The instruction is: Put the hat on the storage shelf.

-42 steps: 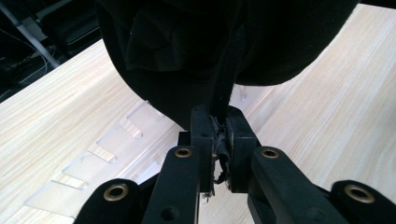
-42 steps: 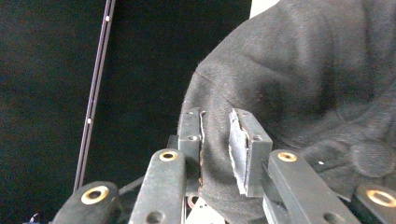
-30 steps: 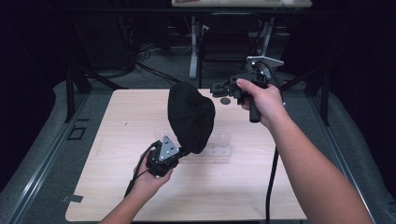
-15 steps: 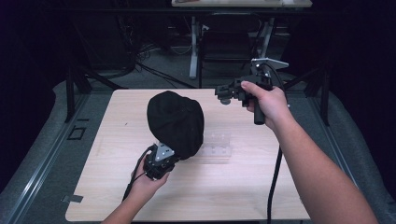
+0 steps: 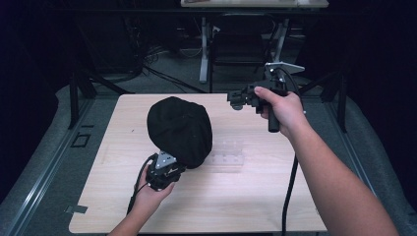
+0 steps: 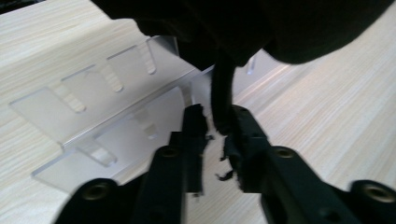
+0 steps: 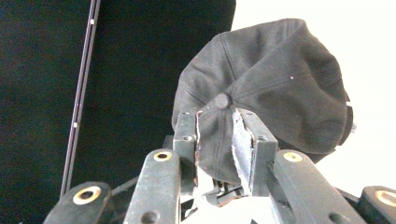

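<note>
A black cap sits crown-up on the wooden table, over the left end of a clear acrylic stand. My left gripper is at the cap's near lower edge. In the left gripper view its jaws have just been opening. The cap's edge still hangs between them against one pad, with a gap on the other side. My right gripper is held in the air behind and right of the cap, pointing at it. Its jaws have just been opening and hold nothing; the cap lies beyond them.
The stand has several slots and lies flat under the cap. Each gripper trails a cable toward the table's near edge. Beyond the far edge are desk legs and cables on a dark floor.
The cap has swung left and lower with my left hand, from standing narrow and tilted to a rounder shape over the stand. The right gripper has stayed in place.
</note>
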{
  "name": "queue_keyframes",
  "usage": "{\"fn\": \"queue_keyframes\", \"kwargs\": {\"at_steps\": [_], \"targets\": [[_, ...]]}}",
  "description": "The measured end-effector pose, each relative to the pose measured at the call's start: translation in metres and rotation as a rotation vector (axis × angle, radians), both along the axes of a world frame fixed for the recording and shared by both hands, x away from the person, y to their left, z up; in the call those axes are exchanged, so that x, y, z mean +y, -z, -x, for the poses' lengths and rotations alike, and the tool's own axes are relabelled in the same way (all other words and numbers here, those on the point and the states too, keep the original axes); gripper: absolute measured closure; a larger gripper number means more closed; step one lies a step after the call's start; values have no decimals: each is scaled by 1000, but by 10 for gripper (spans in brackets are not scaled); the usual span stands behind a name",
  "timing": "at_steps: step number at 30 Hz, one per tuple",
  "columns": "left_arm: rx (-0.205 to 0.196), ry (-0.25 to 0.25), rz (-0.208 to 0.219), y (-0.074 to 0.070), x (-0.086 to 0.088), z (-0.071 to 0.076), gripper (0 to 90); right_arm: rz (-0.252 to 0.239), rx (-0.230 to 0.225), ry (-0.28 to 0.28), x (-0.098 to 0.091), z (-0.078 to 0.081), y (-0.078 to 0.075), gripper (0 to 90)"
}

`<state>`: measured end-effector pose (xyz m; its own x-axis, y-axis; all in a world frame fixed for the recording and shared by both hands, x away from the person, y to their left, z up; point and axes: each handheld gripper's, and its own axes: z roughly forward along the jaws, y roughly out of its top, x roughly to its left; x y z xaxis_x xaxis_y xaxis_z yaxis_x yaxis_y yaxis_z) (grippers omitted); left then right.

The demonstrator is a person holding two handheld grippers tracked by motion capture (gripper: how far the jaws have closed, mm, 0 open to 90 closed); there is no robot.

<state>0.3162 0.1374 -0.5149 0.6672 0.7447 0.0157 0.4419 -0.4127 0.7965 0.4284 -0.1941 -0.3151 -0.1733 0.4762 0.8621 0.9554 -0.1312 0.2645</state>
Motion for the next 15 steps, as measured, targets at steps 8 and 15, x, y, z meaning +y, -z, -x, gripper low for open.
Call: {"fn": "queue_keyframes", "kwargs": {"at_steps": [8, 15], "targets": [[-2, -39, 15, 2, 10, 2, 568, 41, -20, 11, -1, 0, 2, 702], [5, -70, 50, 1, 25, 7, 471, 116, -44, 21, -4, 3, 2, 687]]}}
